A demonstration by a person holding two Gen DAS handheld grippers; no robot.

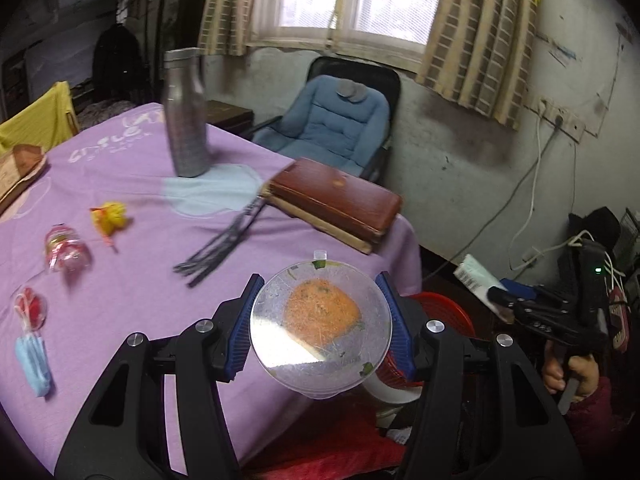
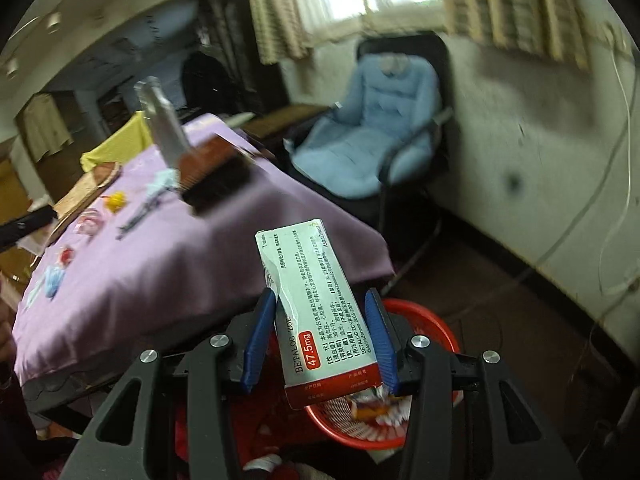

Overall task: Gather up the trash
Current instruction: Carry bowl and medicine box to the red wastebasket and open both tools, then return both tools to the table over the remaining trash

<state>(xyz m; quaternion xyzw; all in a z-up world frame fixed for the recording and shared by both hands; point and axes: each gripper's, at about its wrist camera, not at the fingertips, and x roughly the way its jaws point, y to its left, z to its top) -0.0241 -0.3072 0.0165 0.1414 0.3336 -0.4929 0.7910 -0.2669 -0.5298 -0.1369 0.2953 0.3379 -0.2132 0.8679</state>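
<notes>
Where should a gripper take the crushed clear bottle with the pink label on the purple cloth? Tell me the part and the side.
Grip the crushed bottle across its flattened middle, coming from above. It lies on its side on the purple cloth, with bare cloth between it and the yellow wrapper and red packet, so jaws should fit either side.

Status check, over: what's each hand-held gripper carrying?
Left hand-held gripper clamps clear lid. Right hand-held gripper clamps medicine box. Red basket below, nothing blocking.
</notes>
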